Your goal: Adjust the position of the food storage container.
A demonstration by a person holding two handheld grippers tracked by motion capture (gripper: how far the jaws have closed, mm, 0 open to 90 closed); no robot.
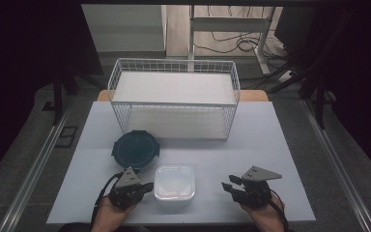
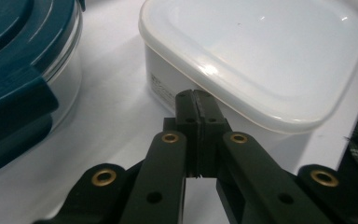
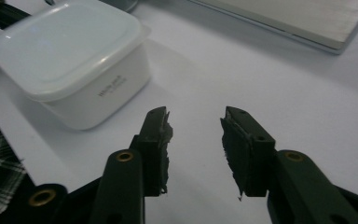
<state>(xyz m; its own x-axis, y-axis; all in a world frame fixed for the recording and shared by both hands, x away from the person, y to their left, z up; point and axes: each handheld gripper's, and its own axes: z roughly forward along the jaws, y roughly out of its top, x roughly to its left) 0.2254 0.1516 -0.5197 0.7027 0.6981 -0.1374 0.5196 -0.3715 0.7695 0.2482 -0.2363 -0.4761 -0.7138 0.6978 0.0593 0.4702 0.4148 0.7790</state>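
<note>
A white square container with a white lid (image 1: 174,182) (image 2: 261,60) (image 3: 70,56) stands near the table's front edge, between my two grippers. Behind it to the left sits a round clear container with a dark teal clip lid (image 1: 135,150) (image 2: 14,70). My left gripper (image 1: 148,186) (image 2: 193,100) is shut with nothing between its jaws, and its tips are right at the white container's near left corner. My right gripper (image 1: 227,185) (image 3: 196,126) stands open and empty over bare table, a short way right of the white container.
A white wire basket rack (image 1: 174,103) with two pale shelves stands at the back middle of the white table (image 1: 261,145); its lower shelf board (image 3: 307,18) shows in the right gripper view. Beyond the table are a metal frame and cables on the floor.
</note>
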